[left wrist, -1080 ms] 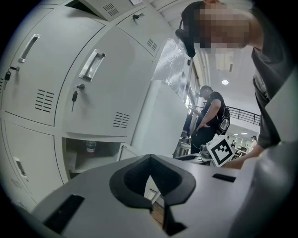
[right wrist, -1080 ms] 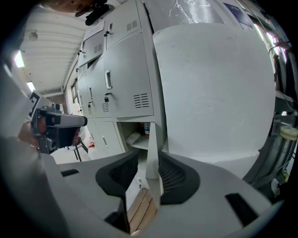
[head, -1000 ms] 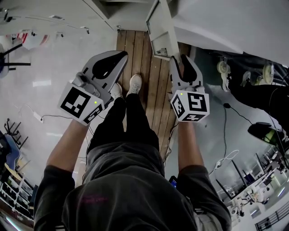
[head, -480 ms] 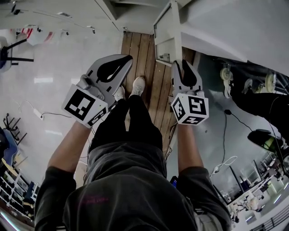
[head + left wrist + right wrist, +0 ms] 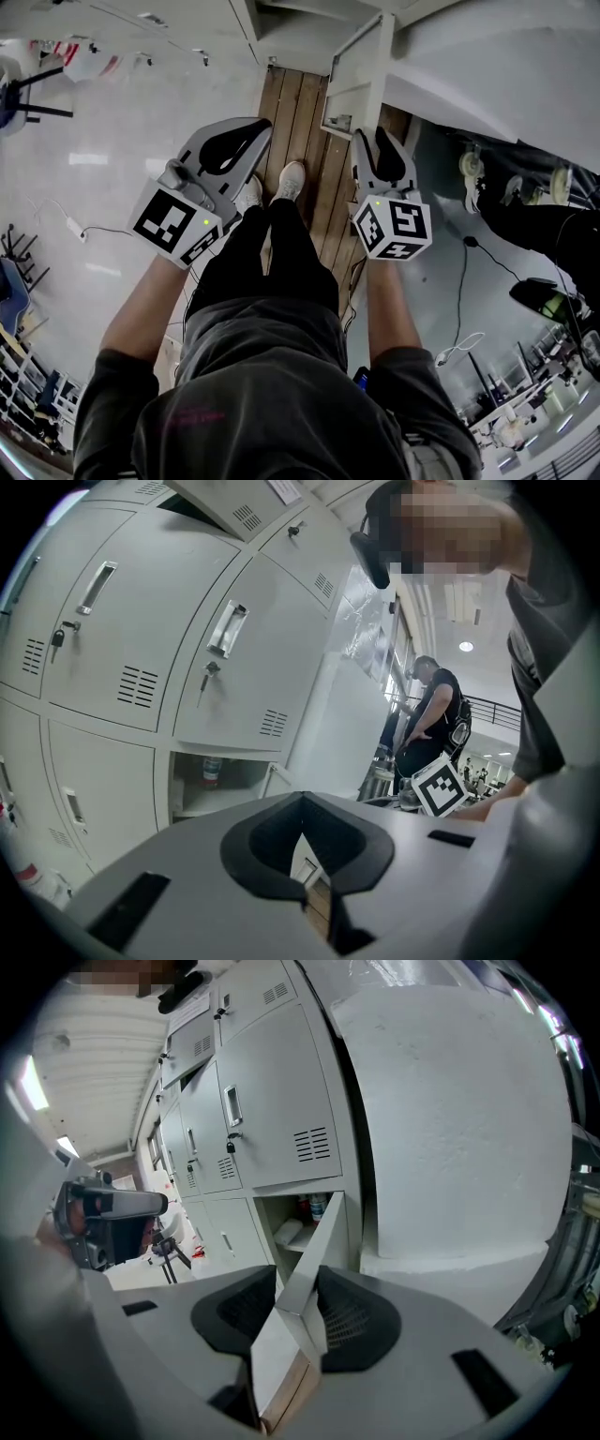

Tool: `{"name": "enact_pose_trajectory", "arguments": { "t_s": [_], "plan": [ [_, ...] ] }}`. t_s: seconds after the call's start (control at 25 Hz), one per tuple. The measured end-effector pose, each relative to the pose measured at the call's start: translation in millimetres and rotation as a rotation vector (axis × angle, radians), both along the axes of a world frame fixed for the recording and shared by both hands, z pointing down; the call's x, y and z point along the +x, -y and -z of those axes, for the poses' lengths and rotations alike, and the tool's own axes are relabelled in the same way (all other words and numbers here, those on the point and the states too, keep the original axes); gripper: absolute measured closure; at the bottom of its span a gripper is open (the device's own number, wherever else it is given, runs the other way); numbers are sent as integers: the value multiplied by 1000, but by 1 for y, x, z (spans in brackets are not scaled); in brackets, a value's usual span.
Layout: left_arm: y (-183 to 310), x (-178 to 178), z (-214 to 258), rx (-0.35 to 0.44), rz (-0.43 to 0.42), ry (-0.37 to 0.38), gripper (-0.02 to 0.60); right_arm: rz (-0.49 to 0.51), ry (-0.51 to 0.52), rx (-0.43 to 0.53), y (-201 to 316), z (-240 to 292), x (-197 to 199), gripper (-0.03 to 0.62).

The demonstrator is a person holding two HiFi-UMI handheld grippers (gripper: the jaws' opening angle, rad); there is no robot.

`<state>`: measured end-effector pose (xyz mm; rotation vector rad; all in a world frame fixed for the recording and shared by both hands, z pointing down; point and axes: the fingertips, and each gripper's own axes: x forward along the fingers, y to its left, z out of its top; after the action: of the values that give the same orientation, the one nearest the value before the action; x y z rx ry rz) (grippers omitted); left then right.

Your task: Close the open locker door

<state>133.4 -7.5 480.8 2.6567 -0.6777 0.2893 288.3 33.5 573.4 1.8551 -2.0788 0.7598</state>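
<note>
The grey locker door [image 5: 361, 66] stands open over the wooden floor strip, seen nearly edge-on from above. My right gripper [image 5: 367, 133] straddles its free edge. In the right gripper view the door [image 5: 314, 1241] runs between the two jaws of the right gripper [image 5: 300, 1283]. The jaws are opening and the pads lie close along both faces. Behind the door is the open compartment [image 5: 292, 1227] with bottles [image 5: 309, 1207]. My left gripper [image 5: 262, 122] hangs shut and empty to the left, away from the door. The left gripper [image 5: 300, 799] faces the closed lockers.
The person's shoes [image 5: 286, 178] stand on the wooden strip [image 5: 305, 112]. A white wall [image 5: 450, 1129] flanks the lockers on the right. Dark wheeled gear [image 5: 516, 187] and cables [image 5: 464, 300] lie on the floor at right. Another person [image 5: 431, 714] stands further off.
The door and the right gripper astride its edge have drifted right and slightly up in the head view. The door now looks narrower, more edge-on. The left gripper has hardly moved.
</note>
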Motion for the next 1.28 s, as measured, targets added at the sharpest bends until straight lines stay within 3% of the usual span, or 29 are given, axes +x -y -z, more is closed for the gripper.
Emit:
{"name": "enact_pose_trajectory", "arguments": {
  "t_s": [0.8, 1.28],
  "plan": [
    [25, -93, 5, -7, 25, -39, 566, -19, 29, 20, 45, 1, -80, 425],
    [46, -110, -5, -21, 78, -27, 566, 33, 77, 38, 74, 1, -113, 418]
  ]
}}
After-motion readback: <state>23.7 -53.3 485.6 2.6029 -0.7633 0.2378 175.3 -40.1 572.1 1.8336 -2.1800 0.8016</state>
